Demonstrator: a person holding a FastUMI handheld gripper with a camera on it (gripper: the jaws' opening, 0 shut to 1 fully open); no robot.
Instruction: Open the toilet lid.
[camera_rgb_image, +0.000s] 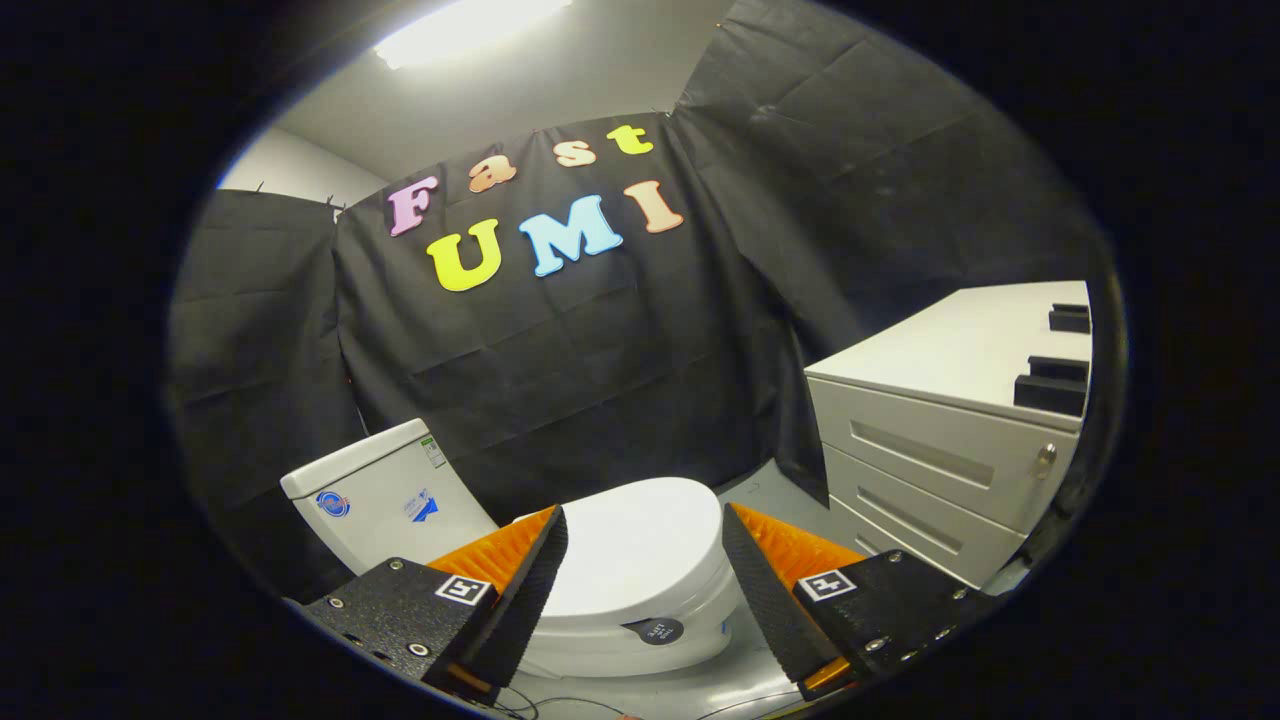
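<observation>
So from where I'm standing: on the left there's the tank (385, 490), then the toilet itself with the lid (635, 545) down flat on the bowl (650, 640), and off to the right a drawer cabinet (950, 470). The lid sits just ahead of and partly between the fingers, framed by them, nothing touching it yet. The gripper (645, 555) is spread wide, holding nothing.

My take on doing this step well: the front edge of the lid looks like the spot to go for, since the hinge end is back by the tank. I'd drop lower and come in at the front lip, get one finger under the rim or pinch the edge lightly, then swing up in an arc toward the tank instead of pulling straight up. Glossy plastic, so it could slip if you only catch the corner. Careful not to grab the seat along with it.

Count, left to right: one tank with two stickers, one lid, one bowl with one dark round sticker (660, 630) on the front, one cabinet with three drawer fronts showing, and some thin cables (560, 705) on the floor below the fingers.
</observation>
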